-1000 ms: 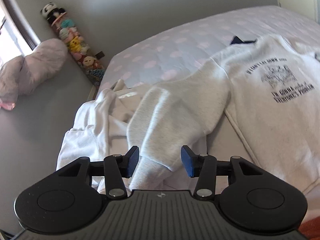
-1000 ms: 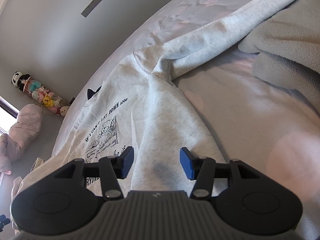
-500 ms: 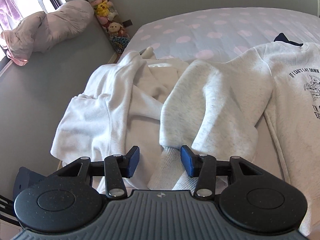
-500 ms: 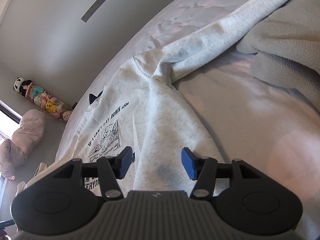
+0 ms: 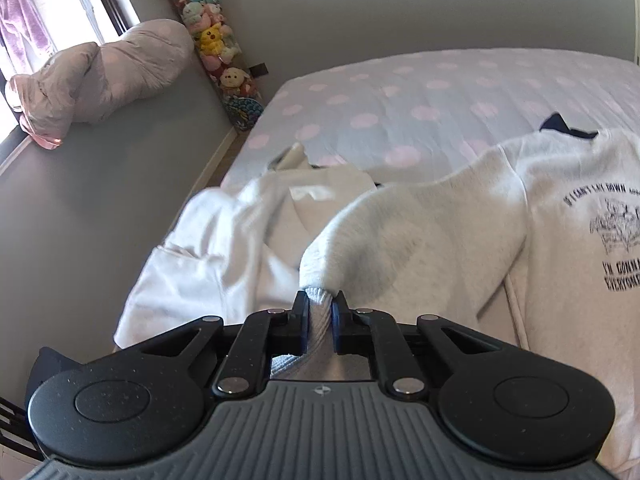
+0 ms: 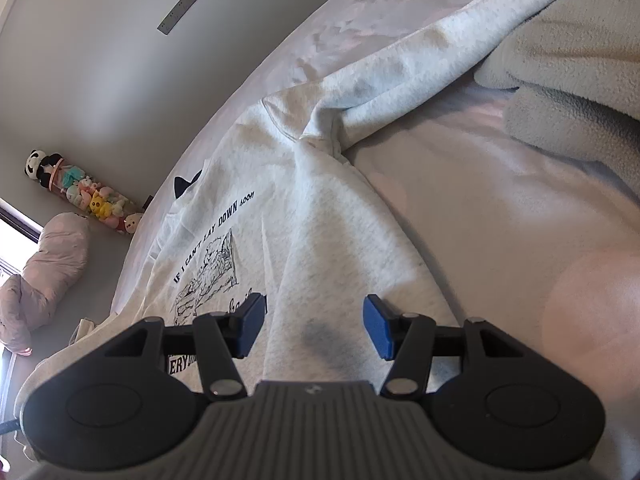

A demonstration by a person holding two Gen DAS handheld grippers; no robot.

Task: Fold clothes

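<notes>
1. The left gripper (image 5: 320, 300) has its two jaws pressed tight on the ribbed cuff (image 5: 318, 298) of the grey sweatshirt (image 5: 560, 248); the cuff fabric fills the narrow gap between them.
2. From that pinch the sleeve (image 5: 408, 232) runs ahead and to the right of the left gripper, up to the shoulder seam, and lies on the polka-dot bedspread (image 5: 420, 92).
3. Print on the sweatshirt's chest, right of the left gripper, reads partly "IF I CAN'T LAY DOWN", with a line drawing below it and then "I'M GONNA..." and "EVERYONE...", cut off at the frame edge.
4. Ahead and to the left of the left gripper lies a crumpled white garment (image 5: 208, 248), partly under the sleeve.
5. The right gripper (image 6: 314, 324) stands wide open with nothing between its blue pads (image 6: 376, 326), just above the sweatshirt's body (image 6: 320, 232).
6. In the right wrist view the print (image 6: 212, 248) sits ahead and left of the right gripper: "IF I CAN'T LAY DOWN SOON" is readable.
7. Ahead and right of the right gripper, the other sleeve (image 6: 420, 60) stretches away beside a grey fleece blanket (image 6: 572, 80).
8. Far left, a tube of plush toys (image 6: 80, 196) leans against the wall.
</notes>
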